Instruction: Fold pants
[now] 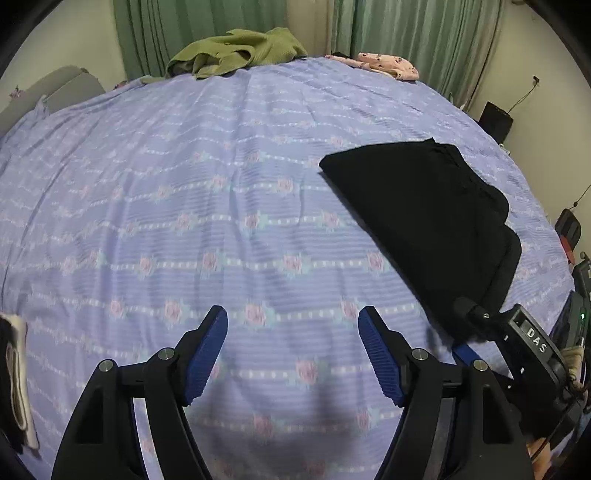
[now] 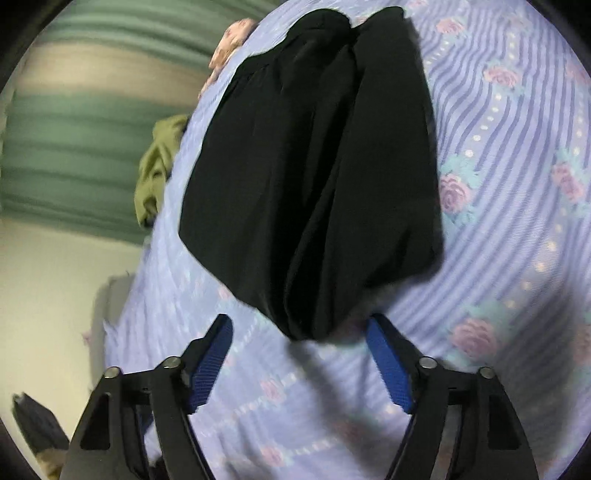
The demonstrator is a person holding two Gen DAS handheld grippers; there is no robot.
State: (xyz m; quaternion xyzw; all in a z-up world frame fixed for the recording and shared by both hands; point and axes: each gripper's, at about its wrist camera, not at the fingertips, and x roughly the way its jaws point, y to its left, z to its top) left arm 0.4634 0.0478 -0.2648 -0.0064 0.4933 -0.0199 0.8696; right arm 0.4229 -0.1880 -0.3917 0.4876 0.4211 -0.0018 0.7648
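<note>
The black pants (image 1: 424, 221) lie folded into a compact stack on the purple flowered bedsheet (image 1: 184, 184), at the right of the left wrist view. My left gripper (image 1: 293, 325) hangs open over bare sheet to the left of them, nothing between its blue pads (image 1: 207, 354). In the right wrist view the pants (image 2: 314, 166) fill the middle, their near edge just ahead of my right gripper (image 2: 300, 332). Its jaws stand wide open and the pads (image 2: 388, 362) do not touch the cloth. The right gripper's black body (image 1: 517, 332) shows at the pants' near corner.
A green garment (image 1: 236, 51) and a pink patterned one (image 1: 388, 64) lie at the bed's far edge before green curtains (image 1: 406, 29). A black-and-white cloth (image 1: 14, 376) hangs at the left edge. A dark box (image 1: 496, 118) and other gear stand right of the bed.
</note>
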